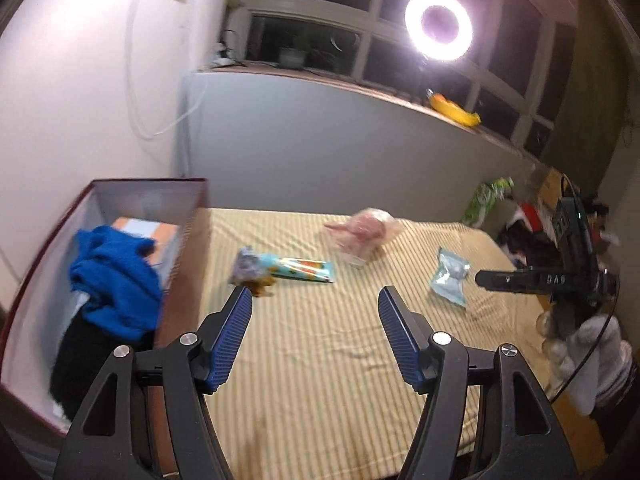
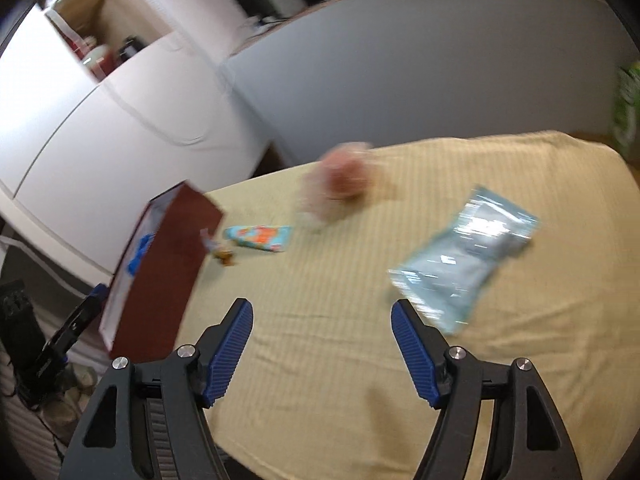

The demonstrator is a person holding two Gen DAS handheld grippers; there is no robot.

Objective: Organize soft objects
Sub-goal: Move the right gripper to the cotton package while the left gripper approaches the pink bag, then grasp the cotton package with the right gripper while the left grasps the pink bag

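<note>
The table (image 1: 320,360), under a striped yellow cloth, serves as the sorting surface, with the box (image 1: 188,216) at its left edge as the likely collecting bin: a blue cloth (image 1: 116,280) already lies inside over something dark. Four soft items wait on the cloth: a pink bag (image 1: 366,230) toward the back, a pale blue pouch (image 1: 450,280) to the right, a printed tube (image 1: 298,270), and a small gray wrapper (image 1: 248,268) near the box. The left gripper (image 1: 315,300) hovers empty with its jaws spread. The right gripper (image 2: 322,314) is also spread and empty, just beside the pouch, probably its next pick.
</note>
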